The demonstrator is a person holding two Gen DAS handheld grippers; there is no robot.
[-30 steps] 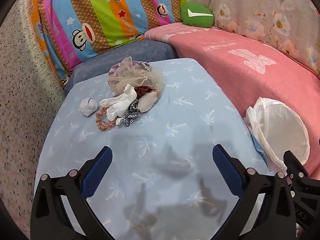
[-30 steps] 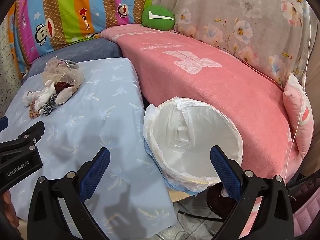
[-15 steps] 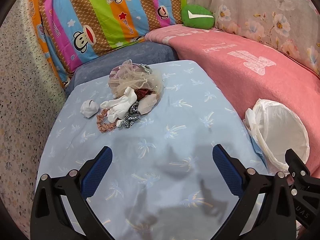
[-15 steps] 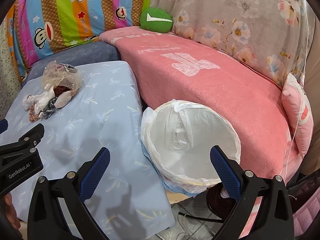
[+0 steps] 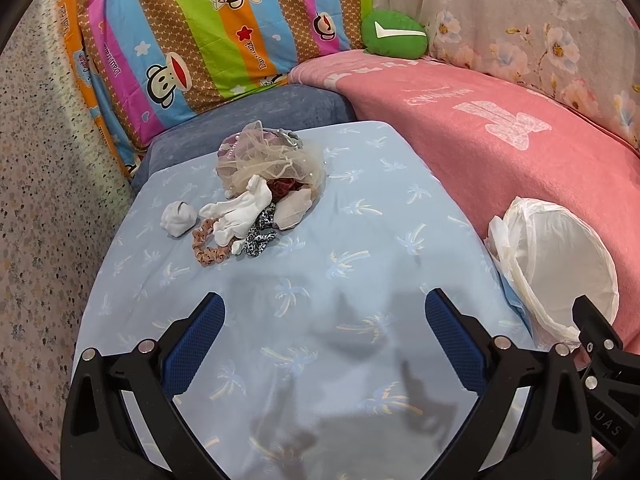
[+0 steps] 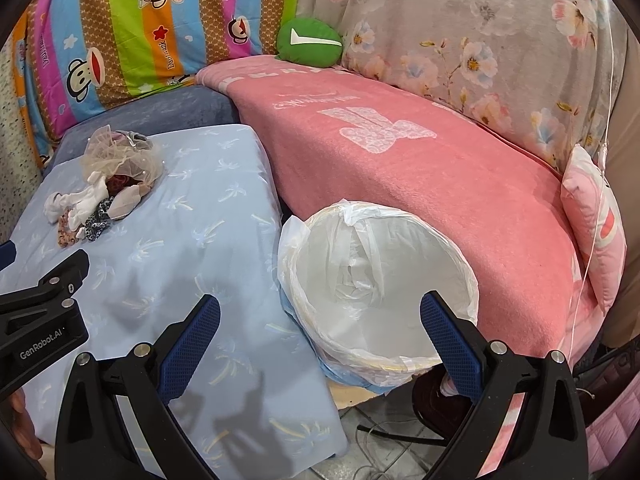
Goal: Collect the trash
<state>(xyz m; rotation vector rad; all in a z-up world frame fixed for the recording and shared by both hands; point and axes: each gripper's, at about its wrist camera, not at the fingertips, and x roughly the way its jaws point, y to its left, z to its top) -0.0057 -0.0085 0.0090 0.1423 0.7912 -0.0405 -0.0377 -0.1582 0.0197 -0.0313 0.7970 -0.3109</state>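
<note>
A corner sofa draped in a pink blanket meets a low seat under a pale blue palm-print sheet; a striped cartoon-monkey quilt and grey floral cloth cover the backrests, a green cushion between them

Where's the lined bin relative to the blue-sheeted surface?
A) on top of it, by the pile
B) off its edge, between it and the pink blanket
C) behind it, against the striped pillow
B: the bin stands off the blue sheet's side edge, against the pink blanket, far from the pile.
</note>
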